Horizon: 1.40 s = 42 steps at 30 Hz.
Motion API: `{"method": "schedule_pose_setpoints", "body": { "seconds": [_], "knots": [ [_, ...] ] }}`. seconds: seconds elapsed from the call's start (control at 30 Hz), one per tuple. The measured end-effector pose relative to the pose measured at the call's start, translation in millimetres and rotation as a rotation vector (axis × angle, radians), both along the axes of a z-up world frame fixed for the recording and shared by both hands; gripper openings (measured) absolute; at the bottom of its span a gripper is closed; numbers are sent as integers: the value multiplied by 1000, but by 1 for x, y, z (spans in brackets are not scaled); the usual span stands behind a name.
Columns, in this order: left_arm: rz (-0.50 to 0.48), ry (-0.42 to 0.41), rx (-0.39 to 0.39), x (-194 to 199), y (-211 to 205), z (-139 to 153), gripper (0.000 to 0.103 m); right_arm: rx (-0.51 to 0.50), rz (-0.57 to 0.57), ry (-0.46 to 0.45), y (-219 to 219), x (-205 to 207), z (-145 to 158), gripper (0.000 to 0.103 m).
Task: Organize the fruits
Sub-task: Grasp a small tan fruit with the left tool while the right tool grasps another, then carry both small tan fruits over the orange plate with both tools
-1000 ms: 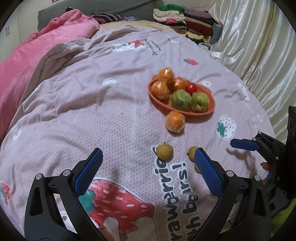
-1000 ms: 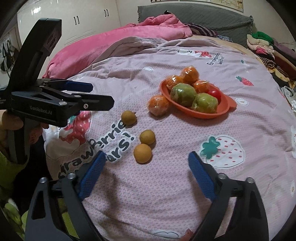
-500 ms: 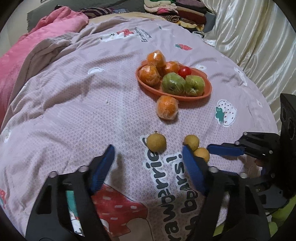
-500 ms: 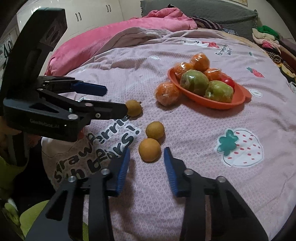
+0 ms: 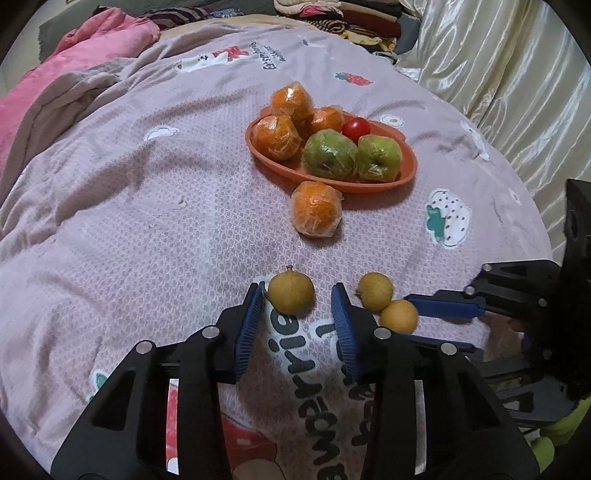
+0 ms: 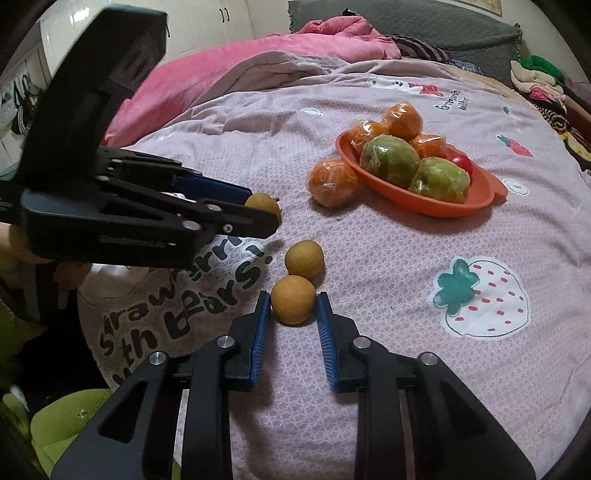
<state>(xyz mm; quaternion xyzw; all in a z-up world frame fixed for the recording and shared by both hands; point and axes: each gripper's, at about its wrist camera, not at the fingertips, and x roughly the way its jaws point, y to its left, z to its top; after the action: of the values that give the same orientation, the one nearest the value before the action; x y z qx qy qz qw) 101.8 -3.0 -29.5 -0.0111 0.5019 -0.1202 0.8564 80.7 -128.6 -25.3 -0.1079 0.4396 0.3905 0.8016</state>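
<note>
I am closing both grippers on loose longans on the strawberry-print quilt (image 5: 147, 206): the right gripper (image 6: 294, 308) is pinching the nearest longan (image 6: 293, 300), while the left gripper (image 5: 297, 295), narrowing, is bracketing another longan (image 5: 291, 293), both presumably bound for the orange tray (image 5: 404, 173) beyond.

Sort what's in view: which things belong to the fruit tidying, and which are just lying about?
Job: small yellow fruits; loose wrapped orange; orange tray with oranges, green apples, tomato.
Lying about: pink quilt; folded clothes; curtain.
</note>
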Motion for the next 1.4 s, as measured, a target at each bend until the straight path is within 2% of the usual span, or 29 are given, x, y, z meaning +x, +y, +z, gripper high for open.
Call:
{"method": "schedule_pose_setpoints", "body": {
  "seconds": [0.13, 0.3, 0.8, 1.4],
  "knots": [
    [9, -4, 40, 6, -2, -5, 19, 10, -1, 0, -5, 0, 1, 24],
    [9, -4, 35, 5, -1, -4, 19, 23, -4, -3, -10, 0, 5, 24],
    [39, -73, -54, 1, 9, 30, 19, 68, -72, -42, -42, 12, 27, 24],
    [34, -89, -42, 43, -1, 52, 19, 100, -147, -121, -68, 55, 52, 24]
  ]
}}
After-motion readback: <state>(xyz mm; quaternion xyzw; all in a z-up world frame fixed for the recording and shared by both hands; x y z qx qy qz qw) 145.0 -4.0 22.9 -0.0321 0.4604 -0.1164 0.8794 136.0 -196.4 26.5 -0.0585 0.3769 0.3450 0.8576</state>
